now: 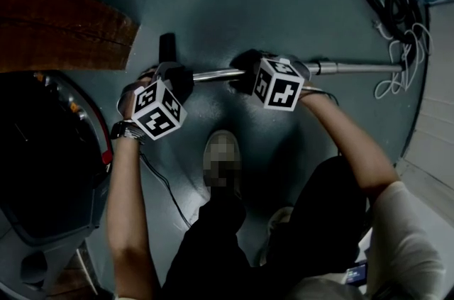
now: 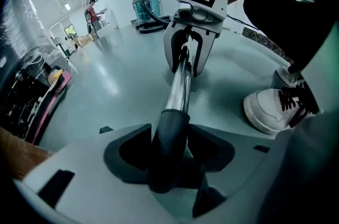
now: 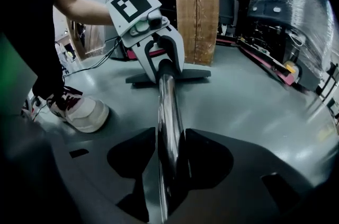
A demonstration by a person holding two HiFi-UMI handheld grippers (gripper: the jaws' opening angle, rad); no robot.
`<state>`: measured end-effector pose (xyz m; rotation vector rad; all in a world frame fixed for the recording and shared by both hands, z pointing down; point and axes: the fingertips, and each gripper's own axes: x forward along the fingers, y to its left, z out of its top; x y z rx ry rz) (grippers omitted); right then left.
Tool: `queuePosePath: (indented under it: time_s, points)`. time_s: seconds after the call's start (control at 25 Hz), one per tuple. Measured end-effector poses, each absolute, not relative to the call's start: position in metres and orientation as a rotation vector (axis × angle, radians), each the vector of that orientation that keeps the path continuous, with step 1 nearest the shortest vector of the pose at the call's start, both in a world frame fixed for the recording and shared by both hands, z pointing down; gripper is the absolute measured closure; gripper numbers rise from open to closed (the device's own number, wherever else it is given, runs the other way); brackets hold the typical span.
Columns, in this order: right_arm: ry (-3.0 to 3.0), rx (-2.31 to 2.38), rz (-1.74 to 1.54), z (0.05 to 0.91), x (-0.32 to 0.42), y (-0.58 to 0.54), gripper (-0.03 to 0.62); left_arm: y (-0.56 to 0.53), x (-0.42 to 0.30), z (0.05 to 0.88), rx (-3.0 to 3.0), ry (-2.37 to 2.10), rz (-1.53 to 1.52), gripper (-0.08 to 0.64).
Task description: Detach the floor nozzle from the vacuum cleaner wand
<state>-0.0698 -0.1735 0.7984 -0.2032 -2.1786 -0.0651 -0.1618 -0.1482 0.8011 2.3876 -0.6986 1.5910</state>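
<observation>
Two grips set: left claw [image 2: 169, 162] pinching floor nozzle neck [image 2: 171, 125], right claw [image 3: 168, 164] pinching wand [image 3: 168, 104]; best pulled straight apart, in line.

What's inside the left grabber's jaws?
The black sleeve on the end of the wand, pinched by the left gripper. The jaws cover its lower end, so its joint with the floor nozzle can't be seen.

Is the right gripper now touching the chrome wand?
Touching. In the right gripper view, the right gripper has its fingers pressed on both sides of the chrome wand.
</observation>
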Motion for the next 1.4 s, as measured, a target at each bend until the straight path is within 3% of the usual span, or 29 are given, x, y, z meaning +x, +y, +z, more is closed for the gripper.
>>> queuePosePath:
  time_s: [0.56, 1.4]
  points:
    - [-2.147, -0.187, 0.000, 0.809, -0.026, -0.187, 0.400, -0.148, -0.162, 0.809, 2.396, -0.649, 1.628, 0.342]
    - [-2.077, -0.221, -0.249, 0.809, -0.019, -0.179, 0.446, -0.130, -0.155, 0.810, 2.239, -0.379, 1.565, 0.364]
